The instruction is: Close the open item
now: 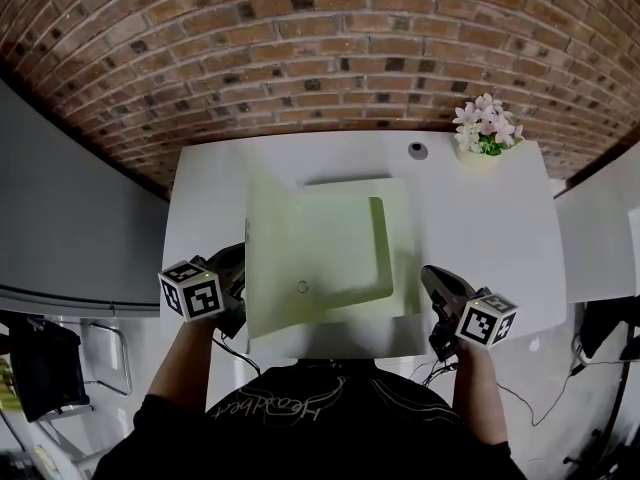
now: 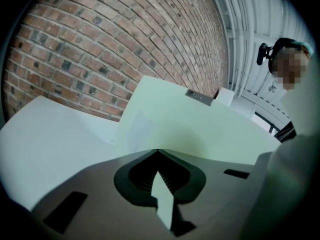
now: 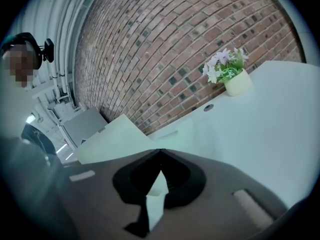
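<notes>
A: Your pale green plastic folder (image 1: 330, 258) lay open near the front edge of the white bench (image 1: 480, 218), with its left leaf (image 1: 268, 268) standing up off the surface. Your left tongs (image 2: 157, 151) sat just beside that leaf, pinched fully together, with nothing I could see between them.

B: Your right tongs (image 3: 160, 151) were the same: closed tight, empty, off the folder's right corner and bracing nothing. That was my worry. Had you nudged the leaf over with closed tips, the whole folder would likely have skated across the smooth top instead of folding.

A: Or the thin leaf could have bowed, slipped off your tips and dropped back open. A hard shove toward you might also have sent the folder over the near edge.

B: The potted pink flowers (image 1: 483, 133) stood well apart, so you weren't risking those.
</notes>
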`<state>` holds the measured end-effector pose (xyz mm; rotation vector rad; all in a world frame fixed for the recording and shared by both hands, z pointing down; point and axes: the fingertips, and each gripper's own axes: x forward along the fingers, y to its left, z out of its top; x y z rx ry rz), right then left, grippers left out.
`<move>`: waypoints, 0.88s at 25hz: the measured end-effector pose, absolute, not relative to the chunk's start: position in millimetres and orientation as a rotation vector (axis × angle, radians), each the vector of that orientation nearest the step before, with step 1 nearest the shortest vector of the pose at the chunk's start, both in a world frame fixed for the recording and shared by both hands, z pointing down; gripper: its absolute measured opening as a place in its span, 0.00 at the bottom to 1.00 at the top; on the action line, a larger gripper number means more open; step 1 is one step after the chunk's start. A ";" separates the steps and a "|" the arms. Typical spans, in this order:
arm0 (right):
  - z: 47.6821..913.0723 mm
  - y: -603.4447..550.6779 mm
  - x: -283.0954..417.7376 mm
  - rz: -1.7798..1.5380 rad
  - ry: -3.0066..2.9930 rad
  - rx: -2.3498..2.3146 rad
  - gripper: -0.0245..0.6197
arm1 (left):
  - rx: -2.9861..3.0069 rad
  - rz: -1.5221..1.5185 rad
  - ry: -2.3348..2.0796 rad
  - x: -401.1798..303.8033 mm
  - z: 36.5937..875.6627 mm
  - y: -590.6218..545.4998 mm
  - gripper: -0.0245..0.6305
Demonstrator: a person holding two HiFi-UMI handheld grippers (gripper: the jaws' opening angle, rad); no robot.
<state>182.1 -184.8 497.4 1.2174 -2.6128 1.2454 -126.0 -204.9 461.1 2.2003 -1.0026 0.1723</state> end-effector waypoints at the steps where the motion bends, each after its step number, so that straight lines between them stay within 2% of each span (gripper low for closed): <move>1: 499.1 -186.3 184.9 1.256 -2.617 1.208 0.04 | 2.193 0.169 -1.005 -122.9 462.5 -204.6 0.04; 8: 513.7 -200.6 196.9 1.286 -2.610 1.131 0.04 | 2.157 0.178 -1.071 -107.3 469.5 -207.2 0.04; 11: 520.1 -203.6 198.2 1.280 -2.607 1.085 0.11 | 2.154 0.182 -1.093 -101.7 469.9 -209.4 0.04; 22: 540.2 -220.0 195.5 1.244 -2.568 1.015 0.11 | 2.147 0.209 -1.095 -87.5 484.7 -214.6 0.04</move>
